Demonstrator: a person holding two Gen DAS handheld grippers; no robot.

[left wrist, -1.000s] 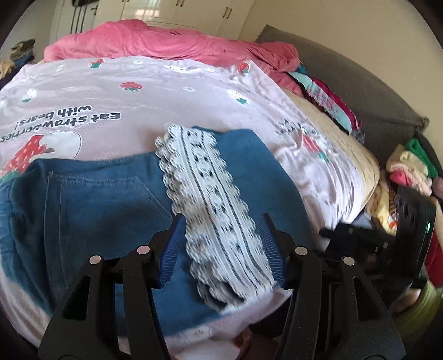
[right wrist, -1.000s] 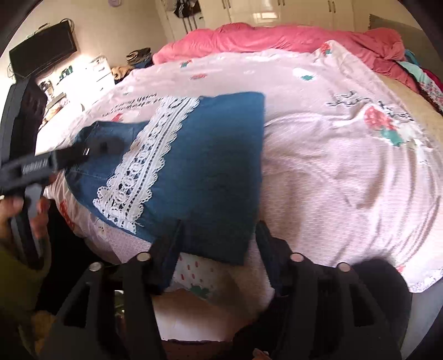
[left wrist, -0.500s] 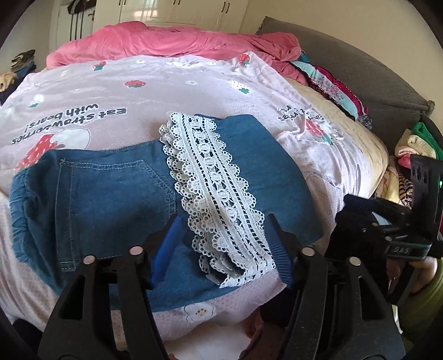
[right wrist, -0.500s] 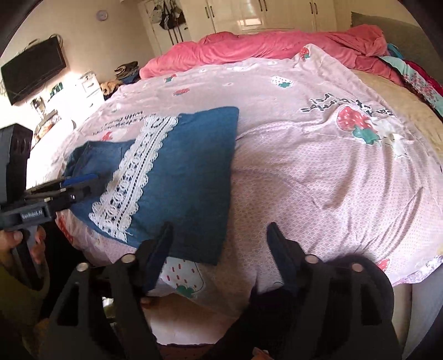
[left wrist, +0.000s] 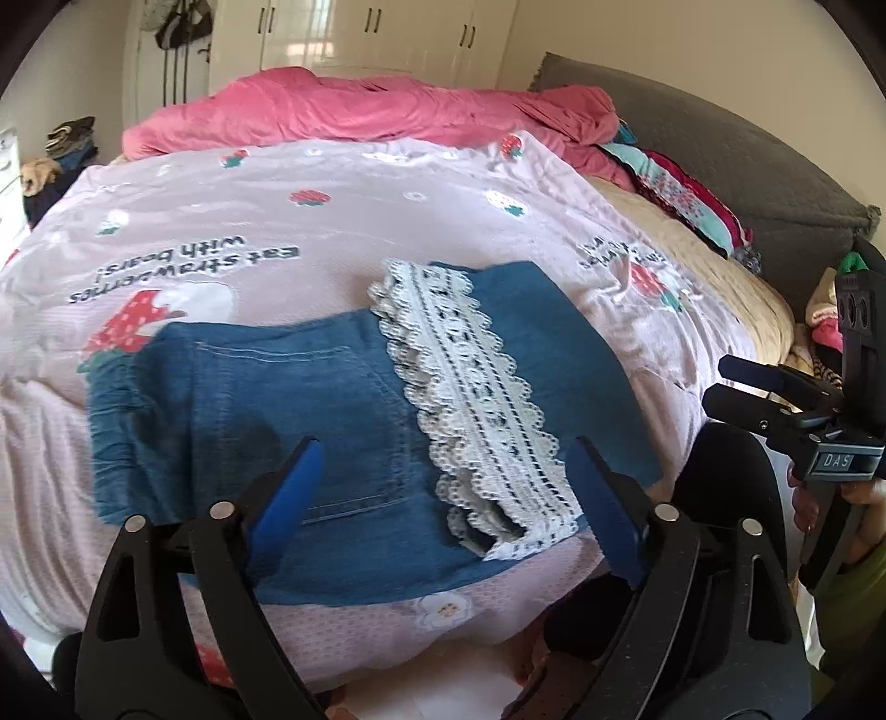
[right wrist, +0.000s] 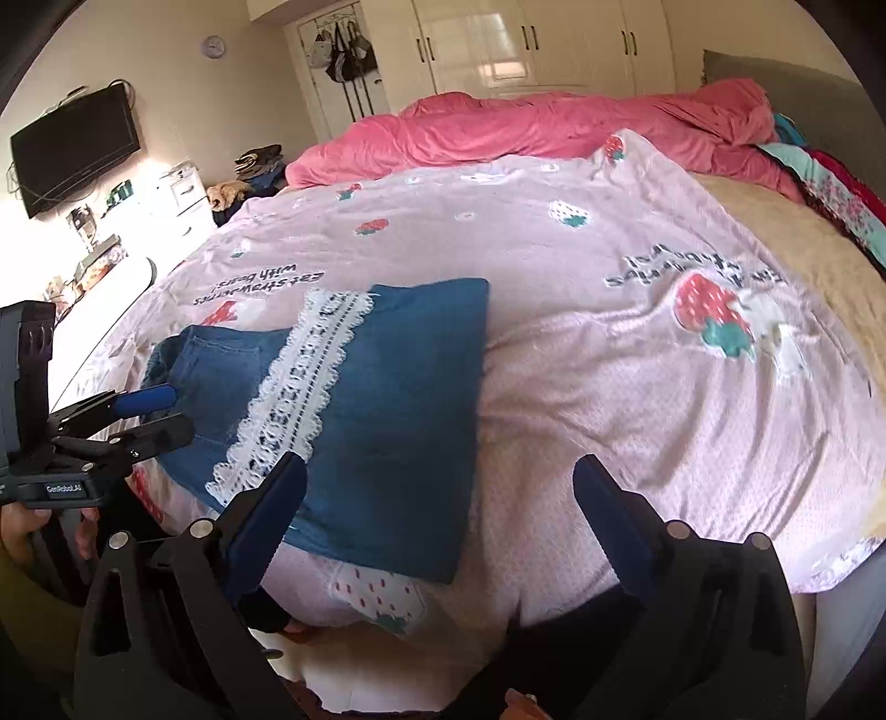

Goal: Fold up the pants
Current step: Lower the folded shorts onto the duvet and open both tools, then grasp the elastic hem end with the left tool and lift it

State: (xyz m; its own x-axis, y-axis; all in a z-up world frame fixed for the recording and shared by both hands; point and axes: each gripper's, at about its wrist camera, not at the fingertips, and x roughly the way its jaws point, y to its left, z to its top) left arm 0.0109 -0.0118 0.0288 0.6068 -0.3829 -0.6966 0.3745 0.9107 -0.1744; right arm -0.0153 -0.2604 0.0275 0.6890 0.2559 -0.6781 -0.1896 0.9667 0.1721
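Blue denim pants (left wrist: 310,410) with a white lace hem band (left wrist: 470,399) lie folded on the pink strawberry bedspread (left wrist: 310,221), near the bed's front edge. They also show in the right wrist view (right wrist: 387,399), lace (right wrist: 299,387) across the middle. My left gripper (left wrist: 443,487) is open and empty, held above the pants' near edge. My right gripper (right wrist: 437,504) is open and empty, just off the folded pants' right near corner. Each gripper shows in the other's view: the right one (left wrist: 764,387), the left one (right wrist: 144,415).
A pink duvet (left wrist: 360,111) is bunched at the far end of the bed. Colourful clothes (left wrist: 686,205) lie along the grey headboard (left wrist: 720,155) on the right. White wardrobes (right wrist: 526,44) stand behind. A TV (right wrist: 77,149) and cluttered dresser (right wrist: 111,243) are at the left.
Both grippers have drawn back and risen from the pants, and their jaws stand wider apart. The pants stay folded on the bed.
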